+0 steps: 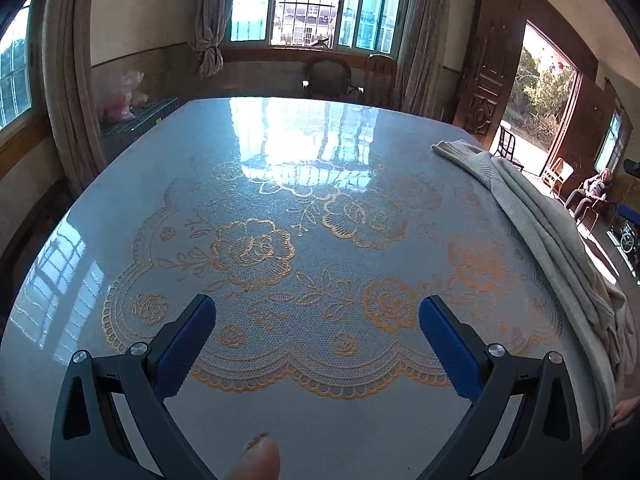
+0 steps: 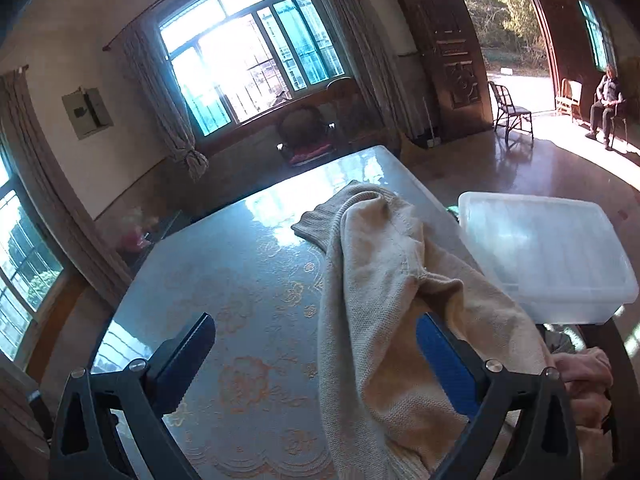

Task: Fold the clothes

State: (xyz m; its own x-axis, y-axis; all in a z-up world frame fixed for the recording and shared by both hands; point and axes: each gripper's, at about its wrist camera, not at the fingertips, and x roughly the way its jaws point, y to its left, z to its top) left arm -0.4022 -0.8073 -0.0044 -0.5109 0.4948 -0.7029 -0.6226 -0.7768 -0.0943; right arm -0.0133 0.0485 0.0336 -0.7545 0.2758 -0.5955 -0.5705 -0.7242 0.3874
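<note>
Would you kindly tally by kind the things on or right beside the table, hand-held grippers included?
Beige knitted garment: 1
Translucent plastic storage bin: 1
Hand-held grippers, both open: 2 (left hand-held gripper, right hand-held gripper)
Total: 4

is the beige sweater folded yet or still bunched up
Still bunched up: the beige sweater lies rumpled along the table's edge, one cuff trailing out.

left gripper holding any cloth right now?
No. The left gripper is open over the bare patterned table, and the beige sweater lies off to its right, untouched.
</note>
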